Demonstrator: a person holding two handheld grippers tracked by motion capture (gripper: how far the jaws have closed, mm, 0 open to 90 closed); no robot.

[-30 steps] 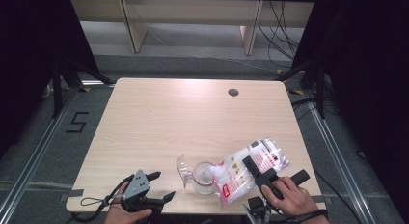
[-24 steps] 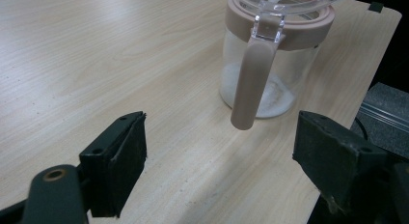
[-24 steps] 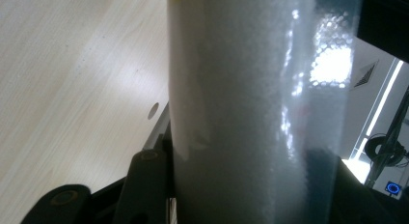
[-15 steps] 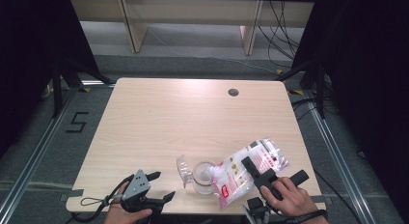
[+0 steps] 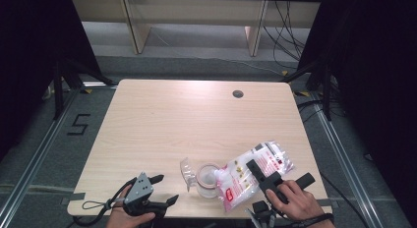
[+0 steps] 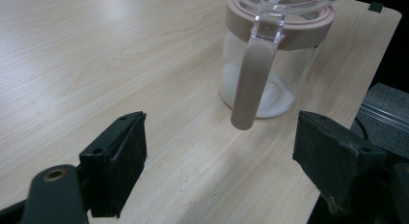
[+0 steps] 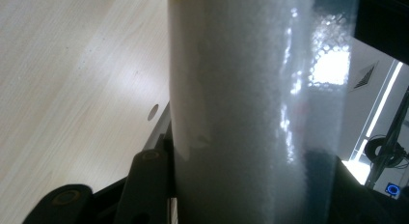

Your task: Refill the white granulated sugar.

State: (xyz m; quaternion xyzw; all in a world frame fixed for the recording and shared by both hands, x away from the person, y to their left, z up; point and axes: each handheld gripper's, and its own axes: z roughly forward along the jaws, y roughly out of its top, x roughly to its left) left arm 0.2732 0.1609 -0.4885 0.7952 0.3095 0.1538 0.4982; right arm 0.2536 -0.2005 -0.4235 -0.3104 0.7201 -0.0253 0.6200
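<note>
Pale wood grain covers the table (image 5: 196,120), and your two hands come in at its near edge, at the bottom of the high view. At lower left your left gripper (image 5: 162,189) rests low by that edge with its jaws spread wide and nothing between them; in the left gripper view the two black jaws stand well apart at the bottom corners, bare tabletop between them. Just right of it, in the lower middle of the high view, stands the clear jar (image 5: 207,180), its transparent lid (image 5: 186,172) flipped open on the jar's left side. The left gripper view shows the jar (image 6: 270,64) at upper centre with a beige collar around its mouth, a beige handle hanging down its front, and a low layer of white grains at the bottom. Further right, at lower right of the high view, your right gripper (image 5: 258,173) is clamped on a plastic bag (image 5: 253,173) of white grains with red print, held tilted so its lower end lies over the jar's mouth. In the right gripper view the bag (image 7: 251,113) runs up between the jaws, its white contents pressed against the film.
</note>
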